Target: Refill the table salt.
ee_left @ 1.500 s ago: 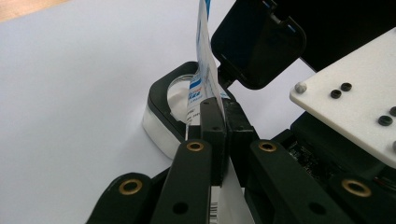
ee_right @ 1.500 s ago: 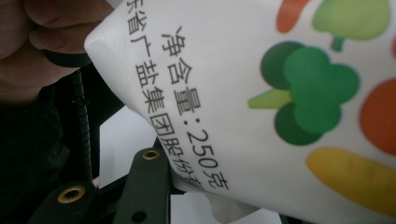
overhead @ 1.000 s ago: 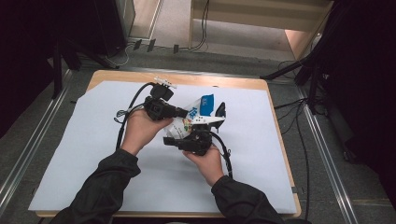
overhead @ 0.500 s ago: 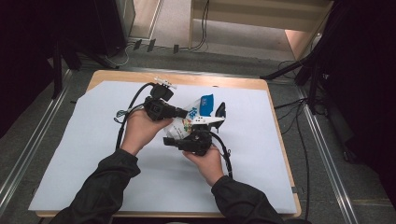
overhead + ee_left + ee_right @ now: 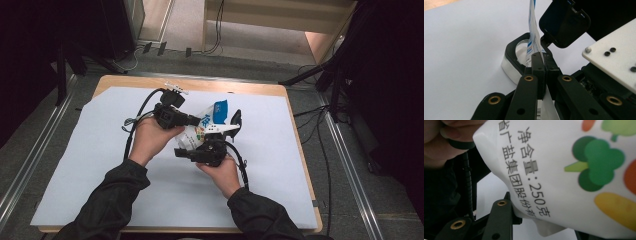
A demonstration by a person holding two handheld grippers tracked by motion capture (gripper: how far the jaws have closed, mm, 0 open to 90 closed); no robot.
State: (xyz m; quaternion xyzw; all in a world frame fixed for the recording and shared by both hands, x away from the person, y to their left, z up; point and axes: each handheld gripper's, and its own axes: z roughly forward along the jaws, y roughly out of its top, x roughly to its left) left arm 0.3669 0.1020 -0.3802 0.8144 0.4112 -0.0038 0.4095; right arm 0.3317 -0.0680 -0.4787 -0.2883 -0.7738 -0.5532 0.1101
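Observation:
A white bag (image 5: 199, 134) with a blue top and vegetable pictures is held up between both grippers over the middle of the table. My left gripper (image 5: 198, 120) is shut on the bag's thin upper edge (image 5: 533, 30), with the jaws pinched flat together (image 5: 541, 60). My right gripper (image 5: 213, 136) reaches from the near side. The bag's printed body (image 5: 564, 170) lies between its jaws. The left jaw's tip presses into the bag's lower corner, and the other jaw is almost out of frame. These jaws have just been opening a little, with the bag still between them.
A white sheet (image 5: 100, 165) covers the wooden table (image 5: 240, 88). Black cables trail from both grippers across the sheet. The right gripper's white plate (image 5: 614, 57) and one black pad (image 5: 564, 22) stand close behind the bag. Floor rails and cables surround the table.

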